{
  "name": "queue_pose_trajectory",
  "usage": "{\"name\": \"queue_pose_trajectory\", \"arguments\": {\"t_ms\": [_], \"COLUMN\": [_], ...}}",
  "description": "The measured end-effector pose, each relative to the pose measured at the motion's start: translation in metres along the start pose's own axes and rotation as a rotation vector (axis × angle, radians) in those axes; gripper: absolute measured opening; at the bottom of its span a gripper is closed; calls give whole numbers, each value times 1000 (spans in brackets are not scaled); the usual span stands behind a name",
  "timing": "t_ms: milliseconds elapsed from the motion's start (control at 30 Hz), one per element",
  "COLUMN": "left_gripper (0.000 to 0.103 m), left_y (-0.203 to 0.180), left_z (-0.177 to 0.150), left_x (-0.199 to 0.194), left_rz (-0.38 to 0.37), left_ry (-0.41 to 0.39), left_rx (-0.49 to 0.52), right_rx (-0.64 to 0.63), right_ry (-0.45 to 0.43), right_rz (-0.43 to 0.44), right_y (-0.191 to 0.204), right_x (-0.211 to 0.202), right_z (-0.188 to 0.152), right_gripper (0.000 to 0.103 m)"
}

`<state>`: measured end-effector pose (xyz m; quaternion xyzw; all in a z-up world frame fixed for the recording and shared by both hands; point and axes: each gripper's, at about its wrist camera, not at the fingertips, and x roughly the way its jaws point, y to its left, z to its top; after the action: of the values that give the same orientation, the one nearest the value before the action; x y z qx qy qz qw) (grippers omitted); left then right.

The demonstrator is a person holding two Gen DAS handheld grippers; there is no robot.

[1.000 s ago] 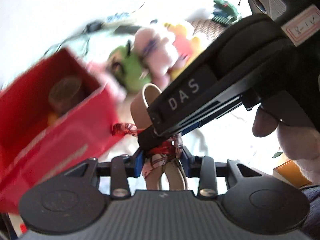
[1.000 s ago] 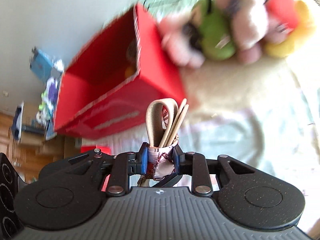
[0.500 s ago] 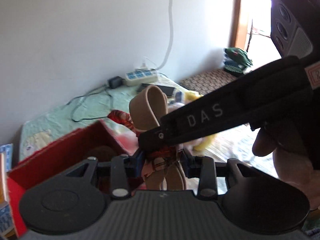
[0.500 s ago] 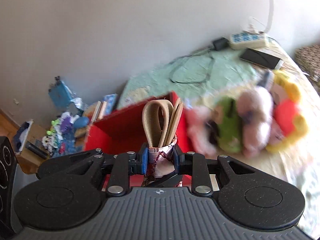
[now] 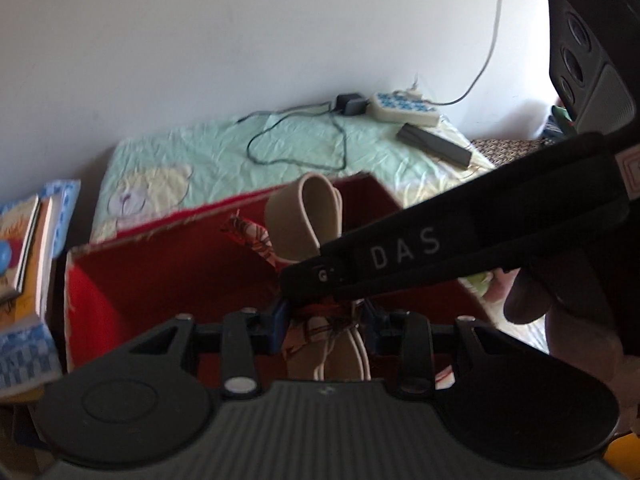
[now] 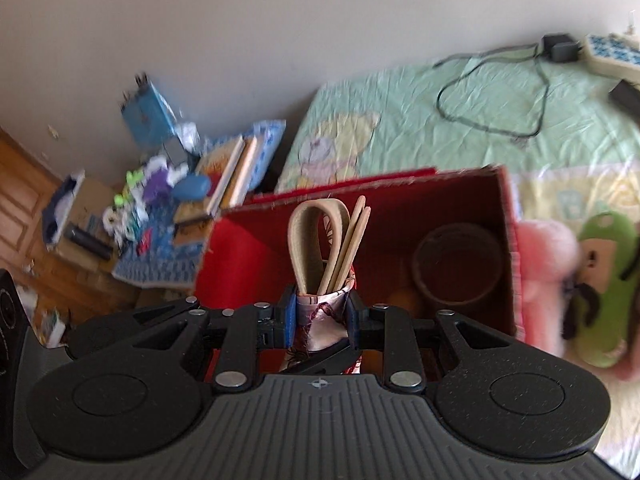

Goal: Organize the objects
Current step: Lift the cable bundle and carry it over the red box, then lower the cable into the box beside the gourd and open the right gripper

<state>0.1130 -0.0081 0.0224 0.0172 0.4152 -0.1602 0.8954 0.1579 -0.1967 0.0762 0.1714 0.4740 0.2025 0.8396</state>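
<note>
A small patterned fabric bag (image 6: 323, 330) with beige strap loops (image 6: 305, 240) is pinched from both sides. My right gripper (image 6: 322, 312) is shut on its fabric neck, and my left gripper (image 5: 326, 320) is shut on the same bag (image 5: 256, 238) lower down. The right gripper's black body (image 5: 440, 252) crosses the left wrist view, with a hand behind it. The bag hangs over the open red box (image 6: 360, 184), also seen in the left wrist view (image 5: 160, 268). A round brown container (image 6: 458, 268) sits inside the box.
A pink plush (image 6: 546, 264) and a green plush (image 6: 604, 280) lie right of the box on the bed sheet (image 6: 460, 152). Power strip (image 5: 404, 108), cable (image 5: 296, 148) and a dark flat device (image 5: 434, 144) lie near the wall. Books (image 6: 236, 176) and clutter stand left.
Both grippers carried the bag away from the plush toys and now hold it over the red box's opening. The views swung up toward the wall and rolled. The grip on the bag is unchanged.
</note>
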Motion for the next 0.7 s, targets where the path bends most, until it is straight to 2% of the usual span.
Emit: {"name": "queue_pose_trajectory", "arguments": {"t_ms": [200, 467, 633, 700], "left_gripper": [38, 38, 38, 41], "left_y": [19, 25, 30, 32], "left_z": [-13, -20, -20, -20], "left_x": [24, 44, 52, 53], "left_rz": [11, 28, 43, 55], "left_ry": [94, 191, 202, 197], "left_rx": [-61, -93, -103, -107], "right_rx": [-16, -27, -44, -34], "right_ry": [131, 247, 291, 295], "right_rz": [-32, -62, -97, -97], "right_y": [-2, -9, -13, -16], "right_x": [49, 87, 103, 106], "right_z": [3, 3, 1, 2], "right_gripper": [26, 26, 26, 26]}}
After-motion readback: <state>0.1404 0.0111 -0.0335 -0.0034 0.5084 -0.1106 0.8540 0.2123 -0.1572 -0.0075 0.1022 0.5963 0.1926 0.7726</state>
